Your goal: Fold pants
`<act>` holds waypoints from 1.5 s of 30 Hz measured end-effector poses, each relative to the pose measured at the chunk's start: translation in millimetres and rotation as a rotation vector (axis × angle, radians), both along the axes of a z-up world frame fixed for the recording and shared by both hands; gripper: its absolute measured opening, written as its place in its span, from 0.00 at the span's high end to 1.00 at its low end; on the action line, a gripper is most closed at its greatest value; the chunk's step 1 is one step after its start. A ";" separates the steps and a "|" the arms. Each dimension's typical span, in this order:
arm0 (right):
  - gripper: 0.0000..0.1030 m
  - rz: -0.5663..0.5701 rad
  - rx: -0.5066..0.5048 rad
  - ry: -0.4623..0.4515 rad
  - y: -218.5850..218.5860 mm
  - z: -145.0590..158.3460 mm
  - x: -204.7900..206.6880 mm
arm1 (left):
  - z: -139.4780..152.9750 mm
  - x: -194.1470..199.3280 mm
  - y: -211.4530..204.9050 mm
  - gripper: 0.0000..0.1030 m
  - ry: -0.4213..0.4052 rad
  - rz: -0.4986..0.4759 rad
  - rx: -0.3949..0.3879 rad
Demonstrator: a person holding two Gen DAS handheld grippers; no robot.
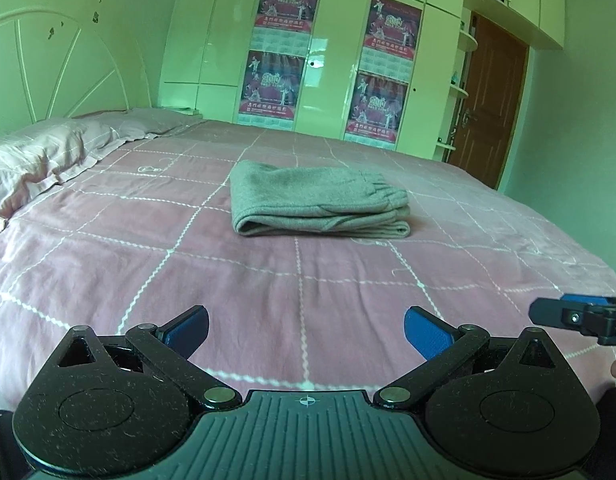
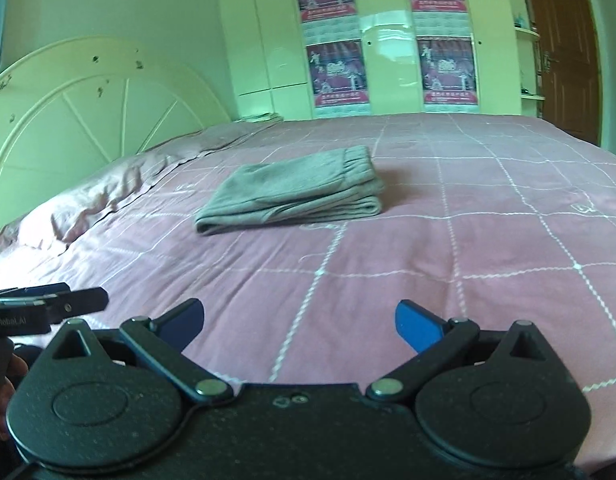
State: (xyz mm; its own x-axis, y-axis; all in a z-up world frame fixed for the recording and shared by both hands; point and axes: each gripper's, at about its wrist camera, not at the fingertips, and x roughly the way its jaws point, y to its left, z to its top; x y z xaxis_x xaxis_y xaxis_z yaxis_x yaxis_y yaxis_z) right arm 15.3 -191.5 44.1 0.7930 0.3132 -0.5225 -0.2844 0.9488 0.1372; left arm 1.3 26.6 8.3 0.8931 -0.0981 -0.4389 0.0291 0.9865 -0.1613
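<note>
Grey pants (image 1: 319, 200) lie folded in a compact stack in the middle of the pink bed, elastic waistband on top at the right. They also show in the right wrist view (image 2: 292, 190). My left gripper (image 1: 306, 326) is open and empty, low over the bed's near edge, well short of the pants. My right gripper (image 2: 300, 320) is open and empty too, beside the left one. The right gripper's fingers (image 1: 567, 314) poke in at the right edge of the left view. The left gripper's fingers (image 2: 60, 300) show at the left edge of the right view.
The pink checked bedspread (image 1: 188, 280) covers the whole bed. Pink pillows (image 1: 48, 156) lie at the left by the white headboard (image 1: 60, 68). White wardrobes with posters (image 1: 284, 48) stand behind the bed, and a brown door (image 1: 487, 100) at the far right.
</note>
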 end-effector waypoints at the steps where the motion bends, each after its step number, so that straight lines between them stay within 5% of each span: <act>1: 0.06 0.009 -0.004 -0.006 3.0 0.7 -0.8 | -1.4 -2.2 -2.4 0.00 0.005 -0.006 0.008; 45: 0.06 -0.002 -0.048 -0.063 7.5 1.0 -5.8 | 6.8 -16.5 -18.1 0.00 -0.104 -0.006 0.072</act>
State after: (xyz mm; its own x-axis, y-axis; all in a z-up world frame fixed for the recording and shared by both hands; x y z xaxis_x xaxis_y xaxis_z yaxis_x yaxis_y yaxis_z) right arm 9.5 -184.1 45.1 0.8253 0.2872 -0.4863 -0.2889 0.9545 0.0734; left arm -15.2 8.5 15.2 0.9339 -0.0755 -0.3496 0.0483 0.9951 -0.0859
